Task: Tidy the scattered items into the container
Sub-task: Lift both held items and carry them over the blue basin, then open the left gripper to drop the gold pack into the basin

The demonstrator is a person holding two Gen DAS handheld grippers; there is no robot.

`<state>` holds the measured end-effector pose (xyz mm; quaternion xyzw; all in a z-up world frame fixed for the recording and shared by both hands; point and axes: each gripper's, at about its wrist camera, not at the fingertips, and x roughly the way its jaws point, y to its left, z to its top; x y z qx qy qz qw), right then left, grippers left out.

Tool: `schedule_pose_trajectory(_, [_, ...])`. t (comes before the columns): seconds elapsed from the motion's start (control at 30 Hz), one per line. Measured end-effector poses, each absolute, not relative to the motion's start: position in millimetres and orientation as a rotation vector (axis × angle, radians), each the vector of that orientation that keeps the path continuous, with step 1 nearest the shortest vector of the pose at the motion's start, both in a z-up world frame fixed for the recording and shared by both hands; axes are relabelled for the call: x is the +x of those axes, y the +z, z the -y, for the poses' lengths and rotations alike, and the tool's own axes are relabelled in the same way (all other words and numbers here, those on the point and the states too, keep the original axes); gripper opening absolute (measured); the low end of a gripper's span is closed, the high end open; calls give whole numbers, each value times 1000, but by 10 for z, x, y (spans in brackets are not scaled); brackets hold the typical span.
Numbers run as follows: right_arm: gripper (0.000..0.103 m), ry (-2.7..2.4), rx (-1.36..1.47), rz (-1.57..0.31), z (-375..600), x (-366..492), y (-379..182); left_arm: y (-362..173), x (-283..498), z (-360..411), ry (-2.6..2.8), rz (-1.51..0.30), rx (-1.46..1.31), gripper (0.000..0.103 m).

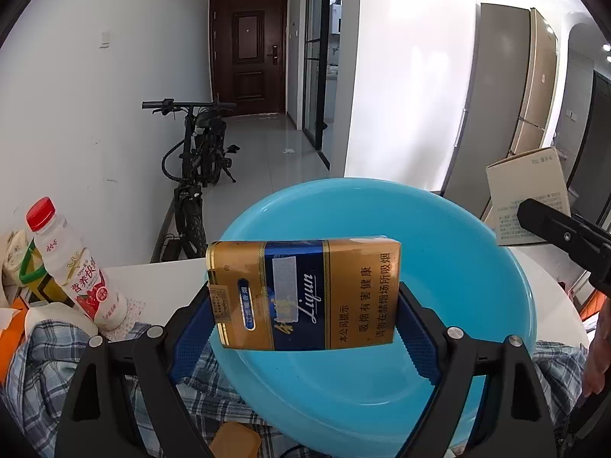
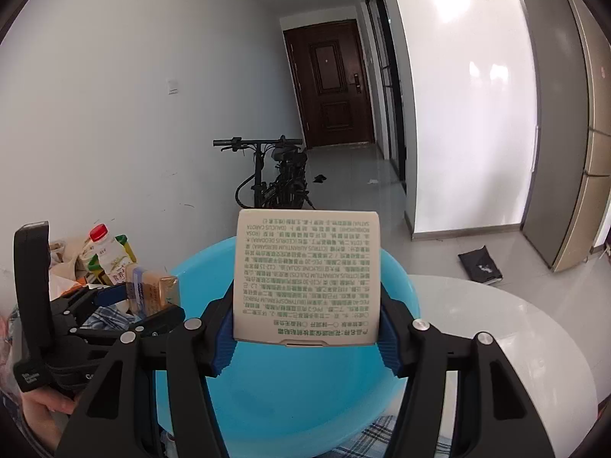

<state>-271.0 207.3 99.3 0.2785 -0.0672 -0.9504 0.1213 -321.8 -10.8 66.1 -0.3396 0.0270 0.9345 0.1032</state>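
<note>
- The table (image 2: 534,343) is white and round, and the basin (image 1: 439,267) sits near its edge on a plaid cloth (image 1: 34,374); I reckon a knock from either tool could slide it on that loose fabric.
- The basin is wide, blue and looks empty, so both drops have plenty of target, but it is shallow; an item released from high up could bounce or skid over the rim.
- The white box (image 2: 307,278) is clamped by its sides in the right gripper (image 2: 307,334), held upright above the basin's middle. It is tall, so let go like this it would likely topple and clatter.
- The pack (image 1: 305,294), gold and blue, is pinched lengthwise in the left gripper (image 1: 305,320), pads pressing on both ends, hanging over the basin's near side.
- Both tools crowd the same space: the right one's finger shows just beside the pack's side of the basin, so a clash of fingers is the nearest risk.
- The bottle (image 1: 76,263), red-capped, stands among clutter left of the basin, not yet tidied; a swinging left arm could tip it.
</note>
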Motion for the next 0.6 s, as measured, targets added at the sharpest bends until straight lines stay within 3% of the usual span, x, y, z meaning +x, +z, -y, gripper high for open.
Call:
schedule_pose_trajectory(0.33, [59,-2606,908,449,-2264,-2830,886,611,-3252,38,2774,-77,-1031,95])
schedule_pose_trajectory(0.43, [59,-2626,910,428,-2226,-2814,870,695,-3197,48,2794,-74,-981,103])
schedule_pose_trajectory(0.6, [59,-2616,919,397,-2138,-2808,858,757,-3163,90,2813,-42,-954,103])
